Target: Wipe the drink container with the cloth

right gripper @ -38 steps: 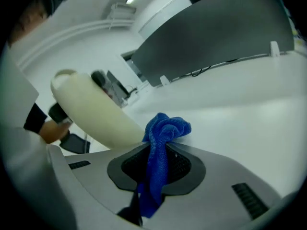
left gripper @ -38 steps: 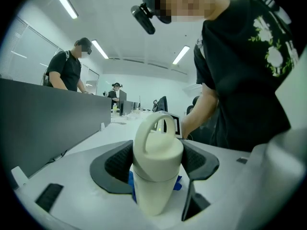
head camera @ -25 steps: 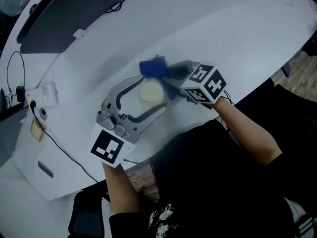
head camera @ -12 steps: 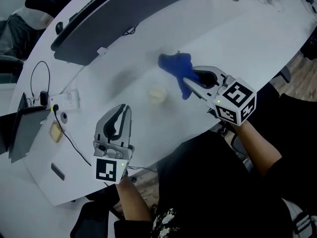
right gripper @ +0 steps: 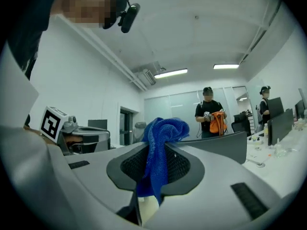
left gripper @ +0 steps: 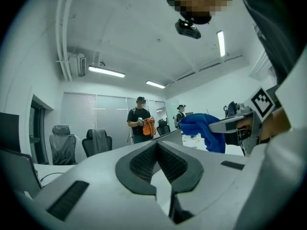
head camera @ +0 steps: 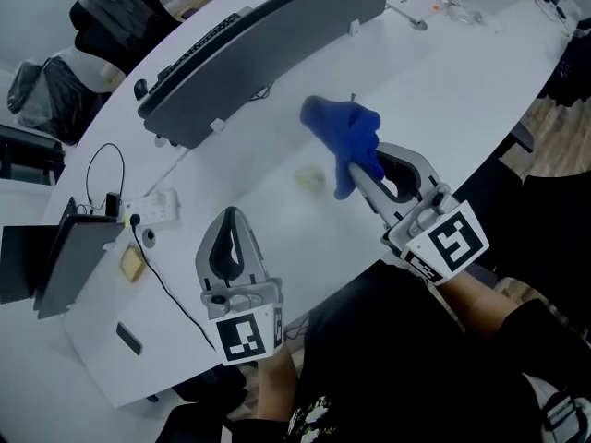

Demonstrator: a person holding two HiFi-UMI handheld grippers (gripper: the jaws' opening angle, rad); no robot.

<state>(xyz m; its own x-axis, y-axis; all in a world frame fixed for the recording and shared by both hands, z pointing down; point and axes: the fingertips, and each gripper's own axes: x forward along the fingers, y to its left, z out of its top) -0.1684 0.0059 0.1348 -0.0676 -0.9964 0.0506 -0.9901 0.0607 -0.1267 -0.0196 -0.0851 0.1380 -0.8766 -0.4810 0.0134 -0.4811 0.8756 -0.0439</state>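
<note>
White table (head camera: 480, 72) fills the head view, with a long grey divider panel (head camera: 268, 53) across its far side. And here's the change: both grippers have come up off the surface and pulled apart. A second ago the left gripper (head camera: 231, 214) stood wide open around the drink container. Now its jaws have just been closing, and they meet with nothing between them. It has let go and backed away. The right gripper (head camera: 355, 168) is clamped on the blue cloth (head camera: 343, 129), which bunches above its tips, clear of the table. The drink container (head camera: 312, 179), small and pale, sits alone on the table between the two grippers, touched by neither. That looks like the wipe is over, or at least paused.

Only the head view shows the container. The gripper views point level across the room instead, to office chairs (left gripper: 79, 145) and two standing people (left gripper: 140, 121). The right gripper view confirms the cloth pinched between the pads (right gripper: 178, 164), and the left gripper view shows its own jaws pressed together and empty.
</note>
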